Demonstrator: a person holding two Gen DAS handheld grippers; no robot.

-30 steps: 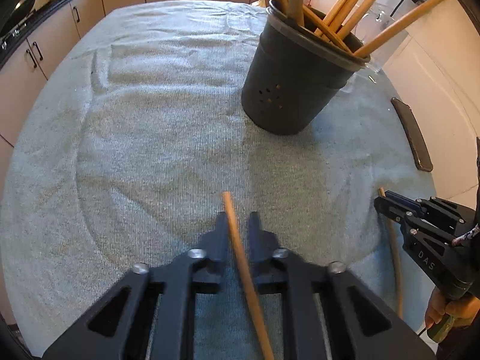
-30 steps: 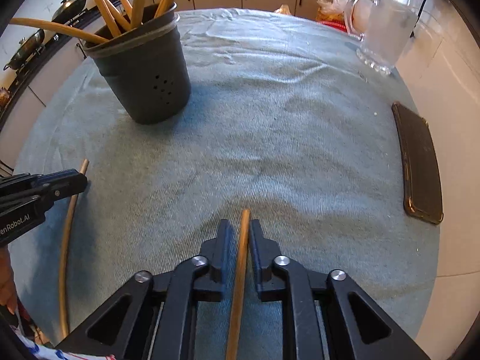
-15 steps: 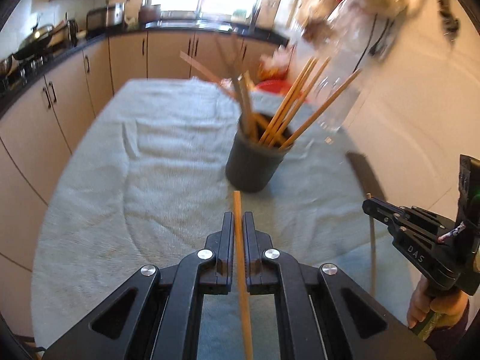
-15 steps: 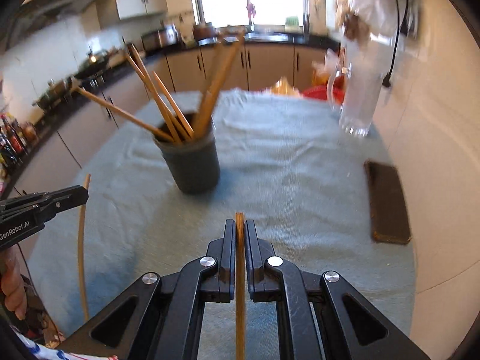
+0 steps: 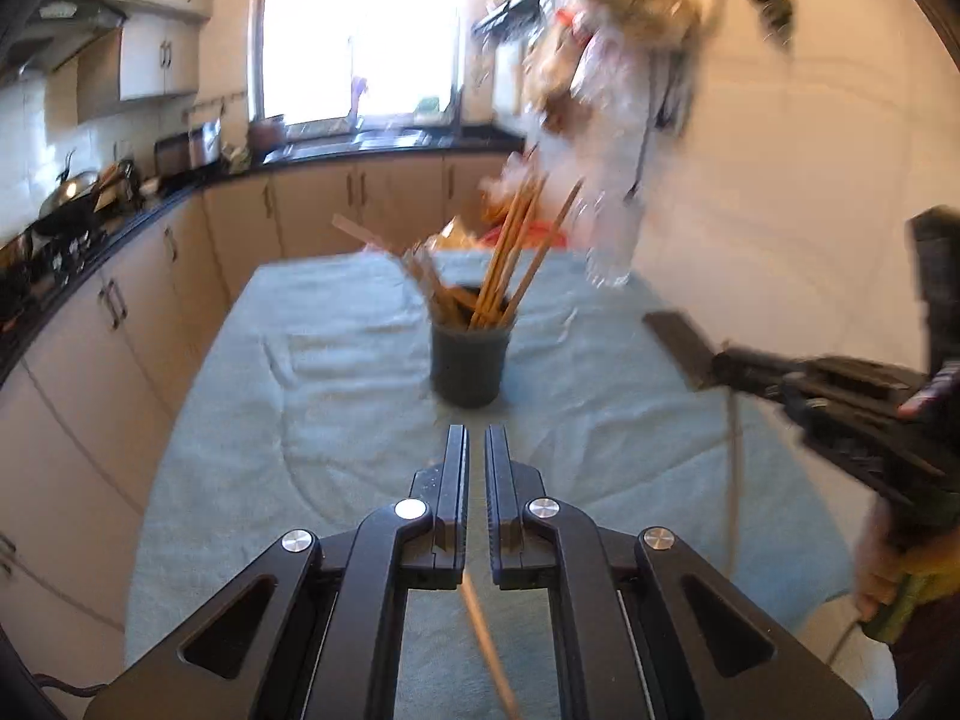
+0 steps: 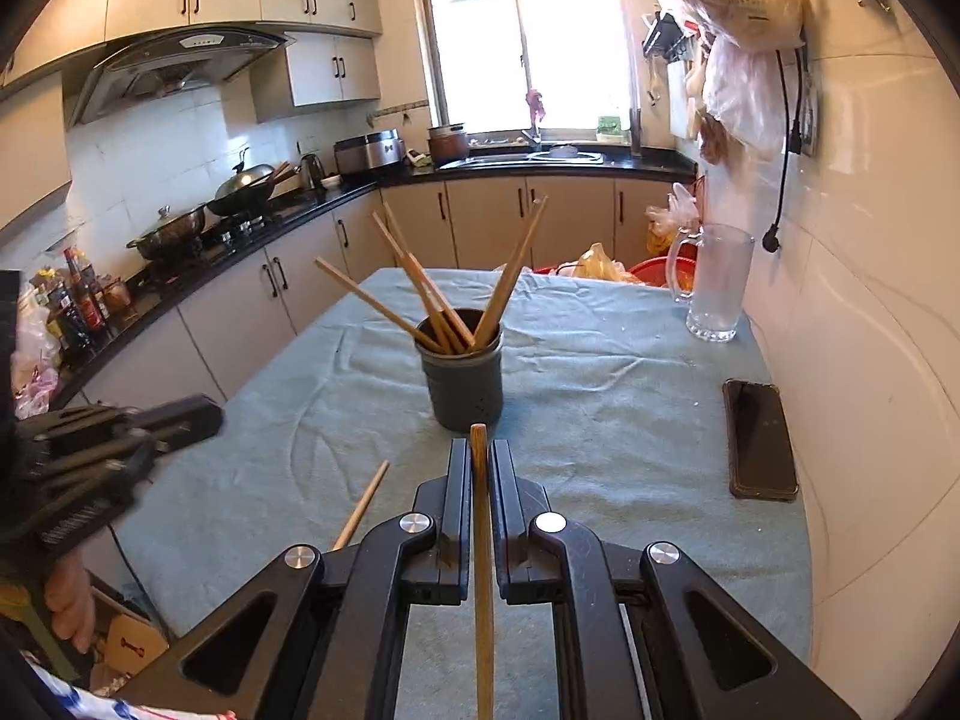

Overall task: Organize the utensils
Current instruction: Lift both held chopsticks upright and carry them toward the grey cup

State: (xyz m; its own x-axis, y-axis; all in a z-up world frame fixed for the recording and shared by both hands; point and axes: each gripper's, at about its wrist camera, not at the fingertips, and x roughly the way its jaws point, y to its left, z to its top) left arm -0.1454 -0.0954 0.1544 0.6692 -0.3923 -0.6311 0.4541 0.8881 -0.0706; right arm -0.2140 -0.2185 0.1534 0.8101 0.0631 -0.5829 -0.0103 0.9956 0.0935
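Both tongs clamped. Right tongs [image 6: 478, 462] pinch a wooden chopstick [image 6: 482, 570], its tip poking just past the fingertips. Left tongs [image 5: 476, 450] nearly shut; another chopstick [image 5: 486, 648] runs back beneath them, its grip unclear through blur. Dark holder [image 6: 463, 384] full of chopsticks stands ahead of both, on the cloth-covered desk [image 6: 630, 408].

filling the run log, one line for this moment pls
left gripper: shut on chopstick | right gripper: shut on chopstick | holder: upright on cloth
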